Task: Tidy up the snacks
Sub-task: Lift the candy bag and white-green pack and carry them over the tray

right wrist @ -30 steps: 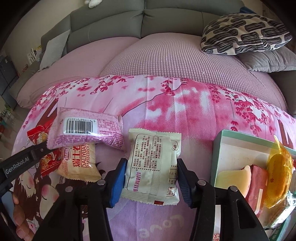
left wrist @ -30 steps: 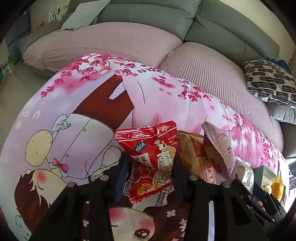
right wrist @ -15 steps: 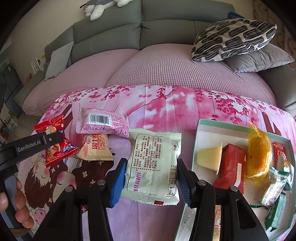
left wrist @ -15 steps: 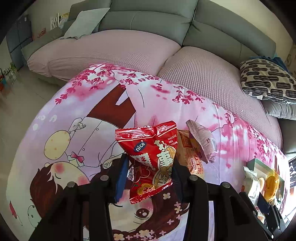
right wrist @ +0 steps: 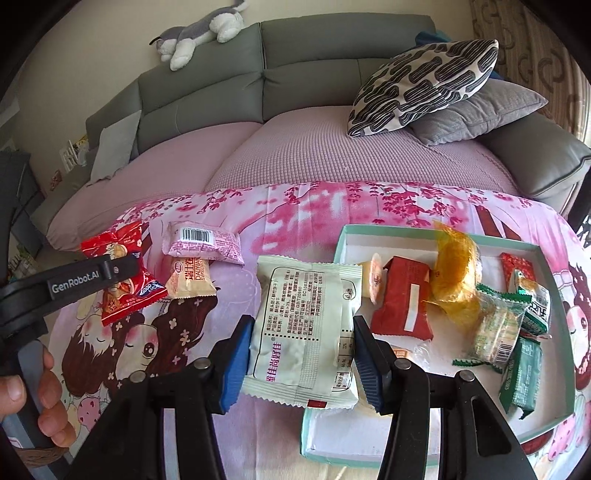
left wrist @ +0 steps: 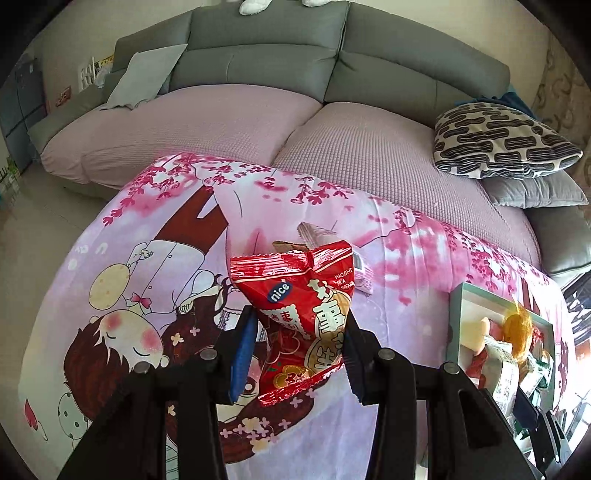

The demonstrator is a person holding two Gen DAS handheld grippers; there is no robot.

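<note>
My left gripper (left wrist: 297, 350) is shut on a red snack packet (left wrist: 304, 314) and holds it above the pink cartoon tablecloth (left wrist: 147, 295); the packet also shows in the right wrist view (right wrist: 122, 273). My right gripper (right wrist: 301, 354) is shut on a pale green-white snack packet (right wrist: 306, 328), held over the left edge of the teal-rimmed box (right wrist: 343, 236). The box (left wrist: 456, 314) holds several snacks. A pink barcoded packet (right wrist: 203, 242) and a beige packet (right wrist: 190, 282) lie on the cloth.
A grey sofa with pink seat covers (right wrist: 295, 147) runs behind the table. A patterned cushion (right wrist: 424, 81) and a grey pillow (right wrist: 480, 110) lie at the right. A plush toy (right wrist: 199, 33) rests on the sofa back.
Both grippers have risen and pulled back with their packets. The right gripper has moved right, over the box's left edge. The left one now holds the red packet clear of the others.
</note>
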